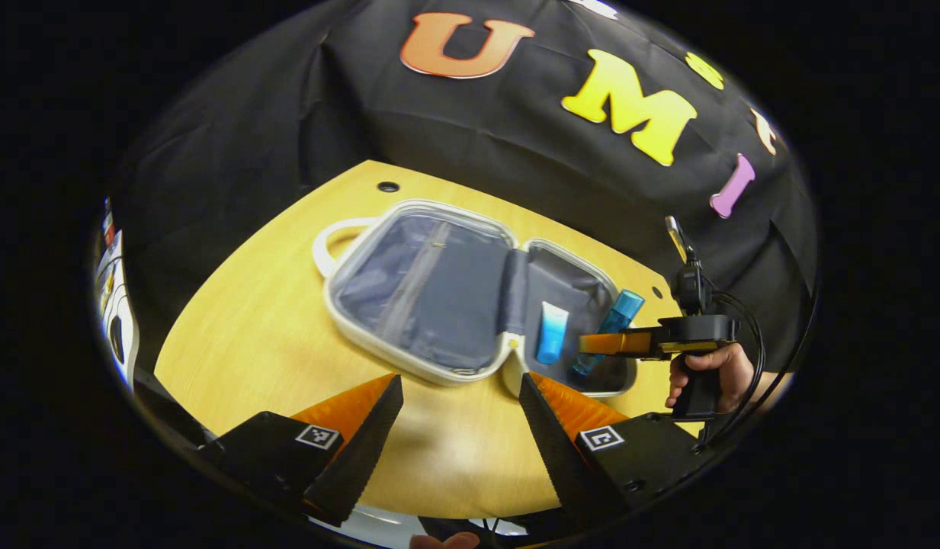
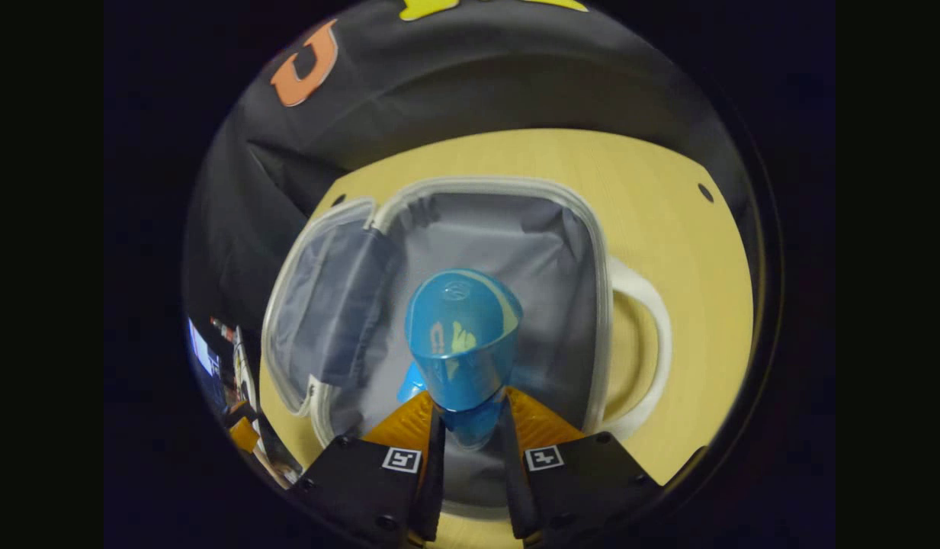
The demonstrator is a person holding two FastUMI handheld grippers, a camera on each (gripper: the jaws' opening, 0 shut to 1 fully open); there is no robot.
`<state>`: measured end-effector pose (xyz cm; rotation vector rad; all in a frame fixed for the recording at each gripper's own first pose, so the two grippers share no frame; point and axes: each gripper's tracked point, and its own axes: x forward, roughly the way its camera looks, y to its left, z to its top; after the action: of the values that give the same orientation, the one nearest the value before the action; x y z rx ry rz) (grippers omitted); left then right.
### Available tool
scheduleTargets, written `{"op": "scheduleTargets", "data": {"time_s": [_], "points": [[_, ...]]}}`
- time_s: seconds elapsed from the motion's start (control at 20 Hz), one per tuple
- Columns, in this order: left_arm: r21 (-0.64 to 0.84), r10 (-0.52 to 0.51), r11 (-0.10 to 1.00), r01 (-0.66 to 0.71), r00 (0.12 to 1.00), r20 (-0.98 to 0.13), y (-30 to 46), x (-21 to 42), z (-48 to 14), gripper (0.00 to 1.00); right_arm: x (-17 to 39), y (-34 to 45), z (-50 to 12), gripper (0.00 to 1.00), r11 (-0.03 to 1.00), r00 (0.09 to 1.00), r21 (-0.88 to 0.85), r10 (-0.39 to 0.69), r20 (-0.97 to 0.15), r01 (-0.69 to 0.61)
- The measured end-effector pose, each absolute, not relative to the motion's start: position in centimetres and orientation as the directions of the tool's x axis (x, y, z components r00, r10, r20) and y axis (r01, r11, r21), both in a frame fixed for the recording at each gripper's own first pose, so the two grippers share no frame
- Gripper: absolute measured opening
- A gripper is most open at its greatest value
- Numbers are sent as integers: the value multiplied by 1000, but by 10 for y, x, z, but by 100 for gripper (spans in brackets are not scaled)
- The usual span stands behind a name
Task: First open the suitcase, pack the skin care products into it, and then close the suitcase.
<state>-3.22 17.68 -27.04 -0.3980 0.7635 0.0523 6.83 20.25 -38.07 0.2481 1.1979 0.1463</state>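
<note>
Blue bottle (image 2: pixel 462 335) sits clamped in my right gripper (image 2: pixel 470 427) at frame centre, over the open suitcase (image 2: pixel 591 229). I'd lower it beside the tube (image 1: pixel 552 332) before releasing. My left gripper (image 1: pixel 460 415) hangs wide, empty.

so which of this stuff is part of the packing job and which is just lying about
Part of the job:
- open suitcase
- blue bottle, held over the suitcase between the right gripper fingers
- small blue-and-white tube, already inside
- left gripper, open

Just there:
- wooden table
- booth wall cloth
</note>
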Motion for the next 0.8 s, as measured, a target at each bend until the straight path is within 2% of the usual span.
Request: {"op": "scheduleTargets", "data": {"time_s": [0.4,0.8], "points": [[-364,-63,895,-259,733,-677,228,-72,-247,99,85,195,-400,33,962,301,195,131,-945,192],[-376,-71,895,-242,753,-654,232,-72,-239,99,82,190,-398,35,989,265,75,40,-963,126]]}}
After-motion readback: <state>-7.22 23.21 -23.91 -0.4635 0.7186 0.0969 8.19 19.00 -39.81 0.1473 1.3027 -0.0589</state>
